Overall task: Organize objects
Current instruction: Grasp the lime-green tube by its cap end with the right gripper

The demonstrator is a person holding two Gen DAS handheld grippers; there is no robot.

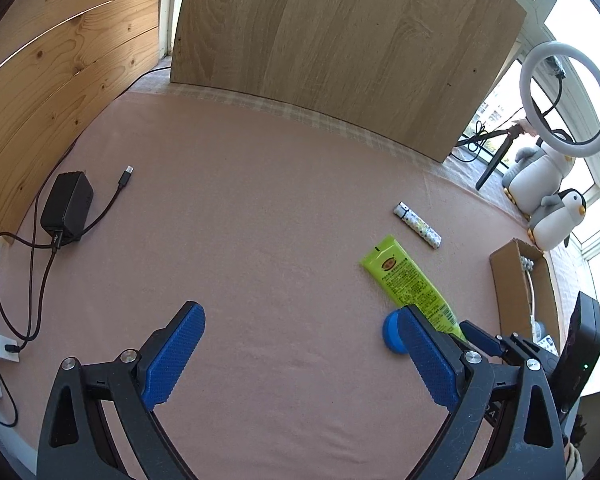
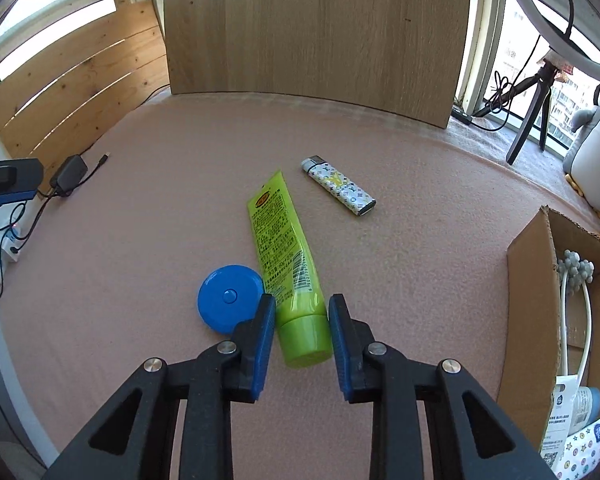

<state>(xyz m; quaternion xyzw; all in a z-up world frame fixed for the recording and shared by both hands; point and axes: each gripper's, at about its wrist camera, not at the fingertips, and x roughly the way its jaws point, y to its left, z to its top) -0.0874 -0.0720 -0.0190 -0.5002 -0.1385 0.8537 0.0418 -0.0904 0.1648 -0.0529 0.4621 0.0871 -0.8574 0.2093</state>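
Far left on the pink-covered desk (image 1: 260, 200), a black charger (image 1: 66, 208) with its cable. Near centre, left gripper (image 1: 300, 344) spread wide over bare cloth, holding nothing. Just right of it, a blue round case (image 2: 229, 298) touching a green tube (image 2: 286, 256). Right gripper (image 2: 302, 320) narrowed around the tube's cap end, fingers (image 2: 260, 340) flanking it, contact unclear. Farther off, a patterned lighter (image 2: 338, 186). Far right, a cardboard box (image 2: 530, 280) holding small items.
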